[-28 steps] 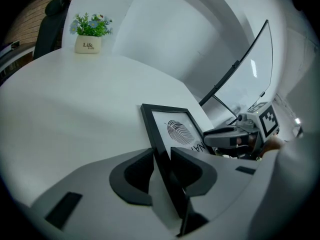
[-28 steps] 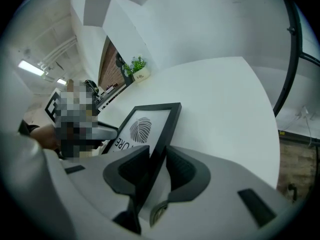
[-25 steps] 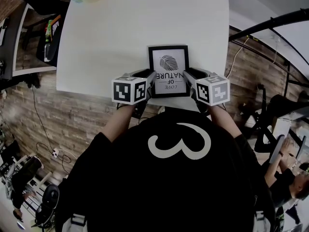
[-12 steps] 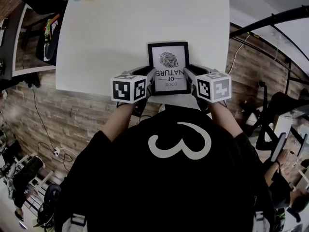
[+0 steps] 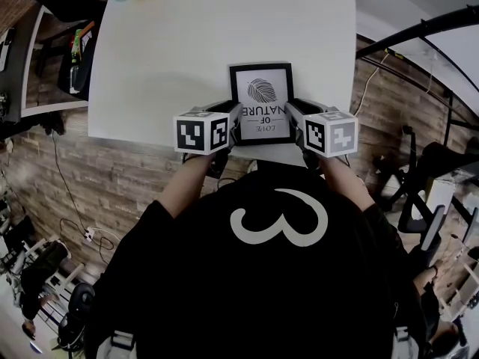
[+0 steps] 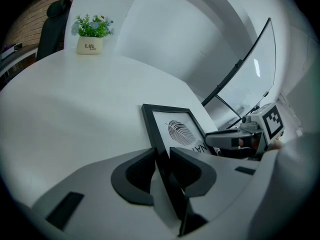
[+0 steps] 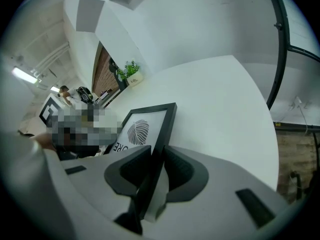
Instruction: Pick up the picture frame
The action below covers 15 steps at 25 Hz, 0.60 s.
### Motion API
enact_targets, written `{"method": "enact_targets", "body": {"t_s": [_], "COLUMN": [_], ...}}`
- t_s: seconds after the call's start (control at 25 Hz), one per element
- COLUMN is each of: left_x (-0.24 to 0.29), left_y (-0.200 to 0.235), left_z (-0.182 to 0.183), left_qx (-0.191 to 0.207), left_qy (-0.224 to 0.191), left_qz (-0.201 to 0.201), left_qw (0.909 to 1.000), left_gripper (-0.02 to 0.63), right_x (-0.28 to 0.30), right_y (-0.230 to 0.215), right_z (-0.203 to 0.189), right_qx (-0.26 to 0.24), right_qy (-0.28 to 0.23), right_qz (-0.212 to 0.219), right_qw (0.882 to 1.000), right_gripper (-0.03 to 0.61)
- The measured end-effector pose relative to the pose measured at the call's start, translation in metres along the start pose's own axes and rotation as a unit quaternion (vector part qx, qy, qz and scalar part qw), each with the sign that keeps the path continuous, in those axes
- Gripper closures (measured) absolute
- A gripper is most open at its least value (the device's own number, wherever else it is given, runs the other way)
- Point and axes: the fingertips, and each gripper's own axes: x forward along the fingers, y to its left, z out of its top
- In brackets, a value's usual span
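Black picture frame (image 5: 260,103), print "OF NATURE"; pot (image 6: 90,45) "Life".

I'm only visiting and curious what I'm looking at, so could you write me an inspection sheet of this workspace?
Surface: white table, plain top.
Job's things: black picture frame with a leaf print, near the table's front edge, its print upside down in the head view.
Clutter: small potted plant at the far corner.
Grippers: left gripper and right gripper have just been closing; their fingers now press on the frame's left and right edges.
Cables: a thin cord trails over the floor at left.
Surroundings: plank floor, black metal bar at right.
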Motion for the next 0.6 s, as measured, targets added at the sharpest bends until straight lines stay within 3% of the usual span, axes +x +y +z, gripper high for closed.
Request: {"method": "enact_targets", "body": {"t_s": [0.6], "left_x": [-0.017], "left_y": [-0.009], "left_z": [0.008], "left_qx": [0.010], "left_qy": [-0.018], "left_qz": [-0.007], "left_qw": [0.9998], "left_gripper": [0.514], "right_x": [-0.014], "right_y": [0.008], "right_z": [0.007], "right_qx": [0.002], "right_qy": [-0.025], "right_qz": [-0.002], "right_qw": [1.000], "right_gripper": [0.483]}}
